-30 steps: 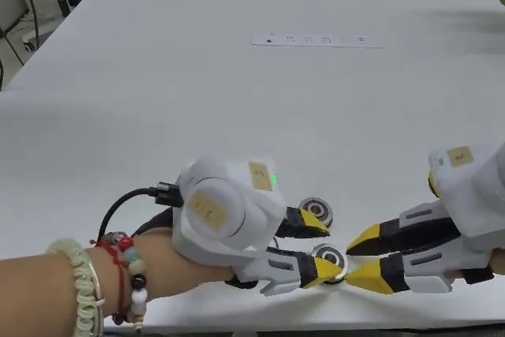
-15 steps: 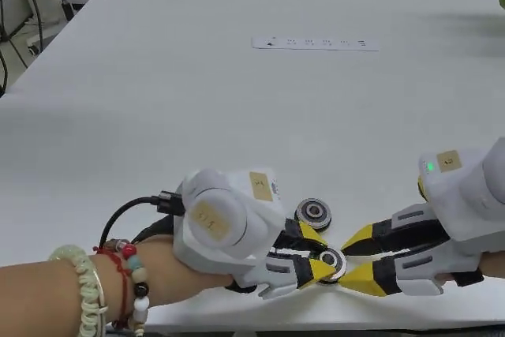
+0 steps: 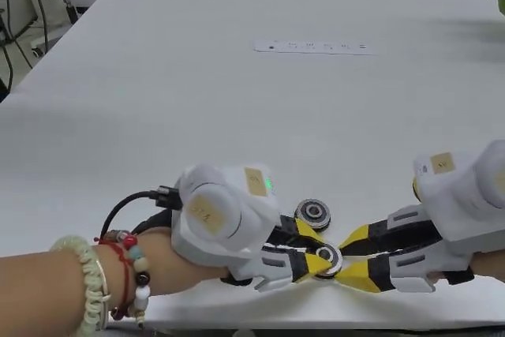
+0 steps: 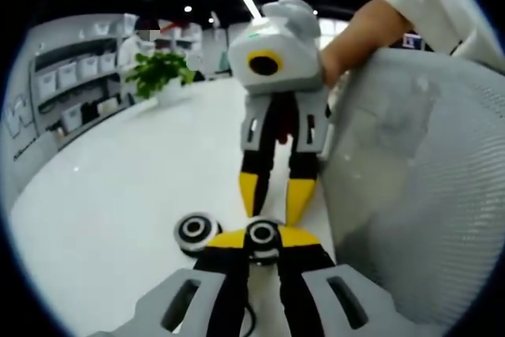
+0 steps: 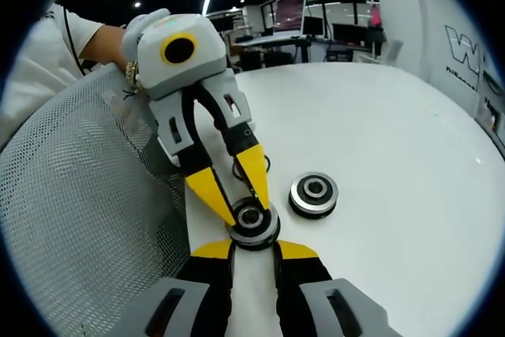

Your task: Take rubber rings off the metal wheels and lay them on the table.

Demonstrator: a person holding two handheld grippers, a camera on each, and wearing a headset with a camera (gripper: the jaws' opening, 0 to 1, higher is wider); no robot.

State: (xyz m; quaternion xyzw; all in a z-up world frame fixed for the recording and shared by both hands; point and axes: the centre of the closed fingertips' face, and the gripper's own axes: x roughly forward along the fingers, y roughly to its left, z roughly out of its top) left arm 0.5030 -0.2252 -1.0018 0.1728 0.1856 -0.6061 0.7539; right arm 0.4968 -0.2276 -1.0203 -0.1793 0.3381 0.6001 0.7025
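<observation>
Two metal wheels with black rubber rings lie near the white table's [image 3: 237, 116] front edge. My left gripper [image 3: 309, 256] is shut on the nearer wheel [image 3: 326, 258], which sits between its yellow tips in the left gripper view [image 4: 263, 236]. My right gripper [image 3: 345, 257] faces it from the right. Its jaws stand slightly apart, with the tips at the same wheel [image 5: 252, 225]. The second wheel [image 3: 313, 212] lies free just behind, also seen in the gripper views [image 4: 195, 230] [image 5: 314, 193]. The left gripper [image 5: 241, 195] and the right gripper [image 4: 274, 197] each show in the other's view.
A white power strip [image 3: 316, 44] lies far back on the table. A green plant [image 4: 162, 73] stands at the far right corner. A grey mesh chair back [image 5: 79, 219] is close behind the table's front edge. A black cable [image 3: 126, 203] trails from the left gripper.
My left gripper's jaws have closed from wide apart onto the nearer wheel. The right gripper has moved left until its tips reach that wheel.
</observation>
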